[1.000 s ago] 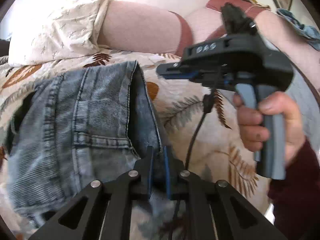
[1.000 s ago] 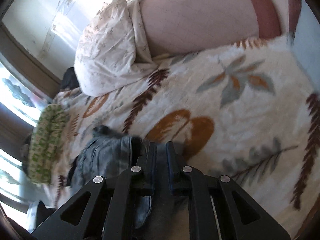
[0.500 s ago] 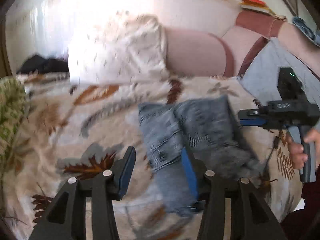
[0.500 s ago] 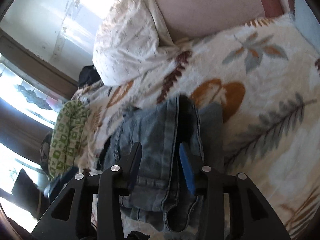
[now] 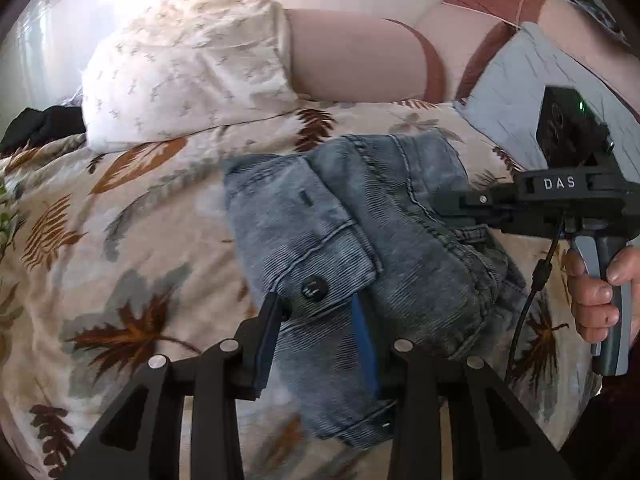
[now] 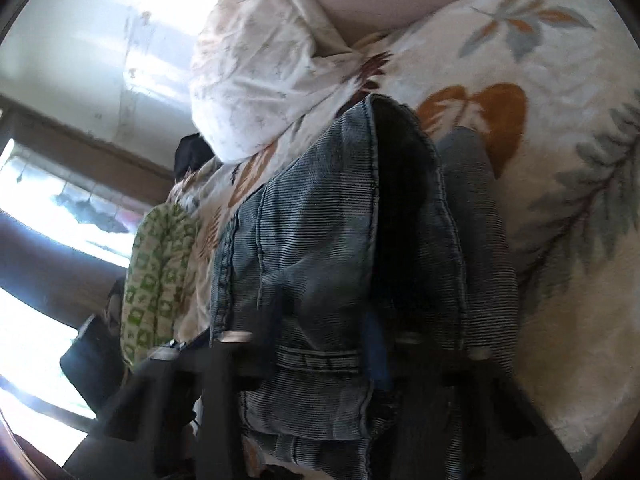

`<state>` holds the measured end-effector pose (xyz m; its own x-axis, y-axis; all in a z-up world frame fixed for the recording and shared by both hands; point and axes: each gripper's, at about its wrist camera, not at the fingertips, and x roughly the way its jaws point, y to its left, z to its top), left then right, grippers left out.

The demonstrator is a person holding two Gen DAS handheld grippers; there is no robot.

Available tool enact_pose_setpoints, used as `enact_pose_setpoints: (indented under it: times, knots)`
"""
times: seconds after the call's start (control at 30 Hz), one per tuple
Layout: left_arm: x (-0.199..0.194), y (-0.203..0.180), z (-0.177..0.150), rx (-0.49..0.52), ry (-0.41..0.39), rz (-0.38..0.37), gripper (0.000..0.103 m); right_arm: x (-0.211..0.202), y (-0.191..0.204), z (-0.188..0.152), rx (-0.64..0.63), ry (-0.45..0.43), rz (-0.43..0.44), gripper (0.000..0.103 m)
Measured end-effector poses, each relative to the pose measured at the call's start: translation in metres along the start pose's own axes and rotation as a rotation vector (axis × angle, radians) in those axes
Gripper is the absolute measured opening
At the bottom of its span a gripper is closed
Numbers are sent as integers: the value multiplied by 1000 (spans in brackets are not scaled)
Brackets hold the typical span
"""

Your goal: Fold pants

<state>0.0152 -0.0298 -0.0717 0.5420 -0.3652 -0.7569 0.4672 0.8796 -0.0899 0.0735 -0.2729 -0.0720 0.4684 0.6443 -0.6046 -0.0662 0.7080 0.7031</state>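
The jeans (image 5: 360,236) lie folded into a compact bundle on a bedspread (image 5: 120,248) printed with brown and grey leaves, roughly in the middle of the left wrist view. At the far left of that view a dark garment (image 5: 40,128) sits at the edge of the bed, and behind the bedspread a white pillow (image 5: 184,68) with a small sprig pattern leans against a pink headboard (image 5: 352,64). The left gripper (image 5: 316,320) is low at the near edge of the bundle, its jaws apart, with the buttoned pocket flap (image 5: 316,276) of the jeans lying between the blue-padded fingers (image 5: 366,344); whether the pads touch the cloth I cannot tell. Further right, a pale grey pillow (image 5: 516,92) rests near the headboard. At the right edge the right gripper (image 5: 452,204) reaches in sideways over the far side of the bundle, held by the right hand (image 5: 596,292) on its grey grip, a black cable hanging below it.

In the right wrist view, a green-and-white patterned cloth (image 6: 156,276) lies at the left, beside the bedspread (image 6: 560,100). The jeans (image 6: 320,248) fill the centre, very close to the lens, and the right gripper (image 6: 320,332), blurred, has its jaws apart with denim between them.
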Motion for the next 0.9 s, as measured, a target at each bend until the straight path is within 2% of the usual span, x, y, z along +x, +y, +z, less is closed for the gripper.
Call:
enact_pose_setpoints:
  times: [0.03, 0.2, 0.4, 0.5, 0.6, 0.67, 0.73, 0.8, 0.9]
  knots:
    - [0, -5, 1, 15, 3, 0, 30, -4, 3, 0, -14, -14, -22, 12]
    - [11, -28, 3, 50, 6, 18, 30, -32, 2, 3, -21, -100, -115, 11]
    - [22, -53, 1, 141, -5, 76, 31, -25, -27, -1, 23, -70, -260, 11]
    - [19, -44, 3, 121, 2, 45, 33, -10, -40, -6, 57, -22, -268, 12]
    - [1, -28, 5, 75, 5, -16, 35, -14, -35, -10, 55, -31, -286, 14]
    - [-14, -22, 4, 82, -24, -14, 43, -20, -29, -16, 63, -34, -307, 24]
    - [-31, -15, 1, 90, -73, 14, 53, -33, -19, -23, 40, -65, -344, 31]
    - [-42, -7, 0, 85, -100, 26, 53, -49, -9, -29, 5, -122, -337, 32]
    - [-42, 3, 4, 47, -99, 41, 53, -66, 12, -37, -56, -210, -294, 32]
